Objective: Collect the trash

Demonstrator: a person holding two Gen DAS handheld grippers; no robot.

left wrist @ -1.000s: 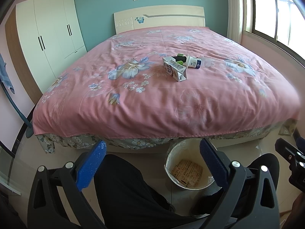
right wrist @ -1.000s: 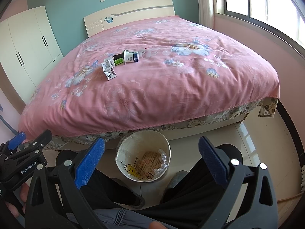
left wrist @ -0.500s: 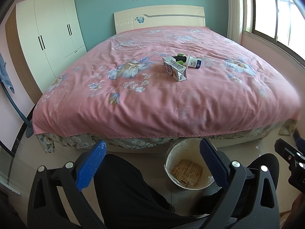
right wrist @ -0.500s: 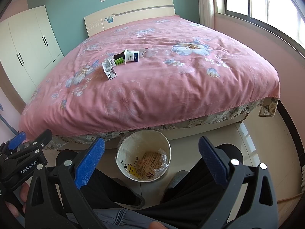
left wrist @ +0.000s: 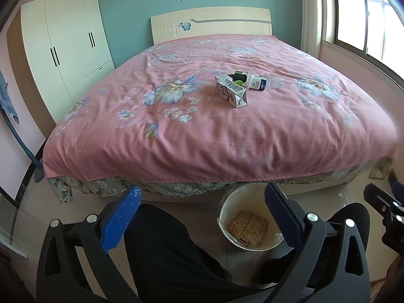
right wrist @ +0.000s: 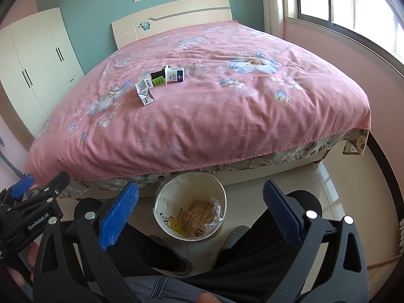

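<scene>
Trash is seen gathered near the middle of a pink floral bedspread (left wrist: 202,116): a crushed white carton (left wrist: 231,92) lies nearest the foot of the bed, and just behind it a black packet with a green part (right wrist: 157,78) and a white cup with a blue label (left wrist: 256,82) lying on its side are grouped, touching or nearly so. A clear, crumpled plastic piece (right wrist: 195,70) is found just beside the cup, on its window side; what it is cannot be made out.

A round waste bin (right wrist: 161,194) lined with a clear bag is set on the tiled floor against the foot of the bed, between the person's dark-trousered legs. Printed paper or wrapper scraps are seen at its bottom.

The left gripper (left wrist: 202,209) is held low in front of the bed with its blue-padded fingers (left wrist: 121,217) spread wide and nothing between them. The right gripper (right wrist: 200,205) is likewise held low above the bin, its blue pads spread wide and nothing gripped. Both are well apart from the trash on the bed. In the right wrist view the left gripper's black body is visible at the lower left edge, with part of the hand beneath it.

A white wardrobe (left wrist: 65,48) is placed against the teal wall to the left of the bed, a cream headboard (left wrist: 212,24) with a butterfly motif is at the far end, and a window (right wrist: 353,7) is set in the right-hand wall.
</scene>
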